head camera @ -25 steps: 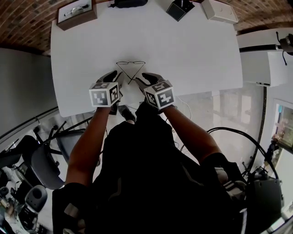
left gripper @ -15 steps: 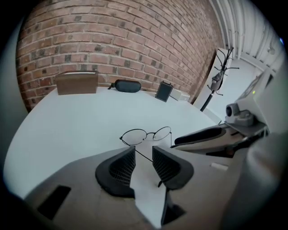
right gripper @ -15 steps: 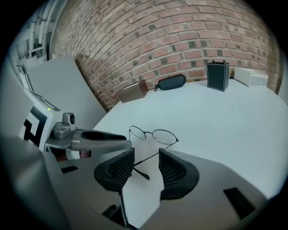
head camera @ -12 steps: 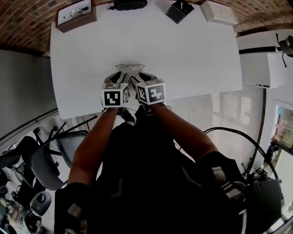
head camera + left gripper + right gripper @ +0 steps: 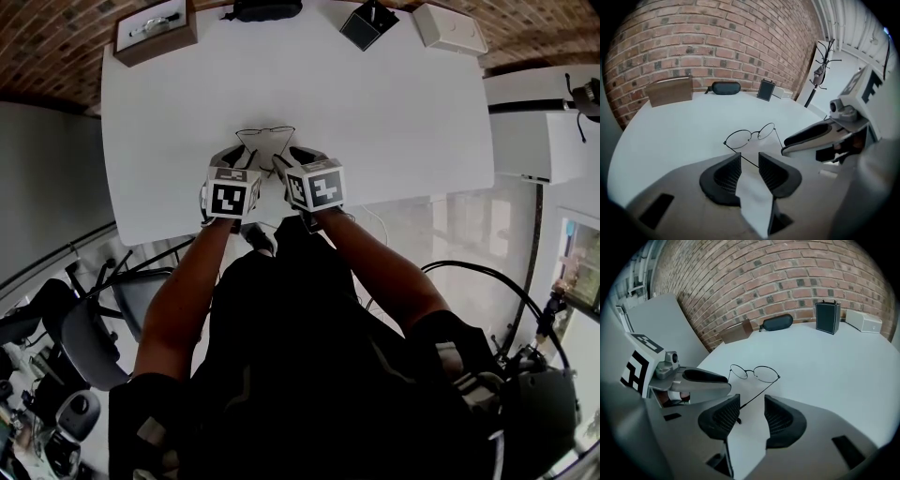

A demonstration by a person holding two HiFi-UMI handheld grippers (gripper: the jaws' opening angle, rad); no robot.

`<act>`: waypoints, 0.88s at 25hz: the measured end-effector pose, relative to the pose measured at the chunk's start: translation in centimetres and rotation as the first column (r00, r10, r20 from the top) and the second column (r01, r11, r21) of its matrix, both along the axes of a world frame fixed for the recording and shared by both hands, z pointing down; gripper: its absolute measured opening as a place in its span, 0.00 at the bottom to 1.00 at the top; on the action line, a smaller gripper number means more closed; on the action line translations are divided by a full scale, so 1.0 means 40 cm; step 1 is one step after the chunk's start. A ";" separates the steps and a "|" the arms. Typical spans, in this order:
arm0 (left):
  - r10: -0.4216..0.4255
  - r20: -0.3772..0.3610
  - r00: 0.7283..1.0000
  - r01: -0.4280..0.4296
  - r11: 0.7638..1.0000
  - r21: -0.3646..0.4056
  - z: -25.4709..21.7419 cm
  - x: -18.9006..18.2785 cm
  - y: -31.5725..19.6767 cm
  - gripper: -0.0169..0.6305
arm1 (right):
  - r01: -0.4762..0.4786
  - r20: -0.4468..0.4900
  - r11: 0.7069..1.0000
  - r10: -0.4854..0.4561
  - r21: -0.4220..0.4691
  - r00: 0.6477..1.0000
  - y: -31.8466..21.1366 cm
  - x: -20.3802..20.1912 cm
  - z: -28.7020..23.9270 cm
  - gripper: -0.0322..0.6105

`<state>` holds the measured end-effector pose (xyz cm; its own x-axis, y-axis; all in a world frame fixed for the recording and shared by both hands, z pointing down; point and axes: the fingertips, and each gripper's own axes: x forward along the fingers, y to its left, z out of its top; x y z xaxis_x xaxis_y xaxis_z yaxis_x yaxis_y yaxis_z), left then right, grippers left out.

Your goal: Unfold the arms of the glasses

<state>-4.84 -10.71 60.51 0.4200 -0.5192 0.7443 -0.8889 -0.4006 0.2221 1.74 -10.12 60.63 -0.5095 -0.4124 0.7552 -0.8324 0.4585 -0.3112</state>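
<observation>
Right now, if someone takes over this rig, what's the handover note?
Left gripper: fingers open, straddling the left arm of the glasses, not clamped.
Right gripper: fingers have just been opening, right arm between them, not clamped.
Glasses lie on the white table just ahead of both grippers, arms angled in toward each other, not fully spread.
Done: each gripper is lined up on an arm.
Left: close on the arms and swing them fully out.
</observation>
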 end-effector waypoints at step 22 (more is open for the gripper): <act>0.095 0.082 0.992 -0.099 0.994 0.046 -0.003 -0.080 -0.005 0.21 | 0.077 -0.059 0.995 -0.074 0.056 0.996 -0.035 0.074 -0.023 0.26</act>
<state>-8.02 -10.89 60.37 0.4107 -0.5167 0.7513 -0.8596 -0.4942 0.1300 4.69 -11.51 59.71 -0.4975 -0.4184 0.7599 -0.8105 0.5363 -0.2354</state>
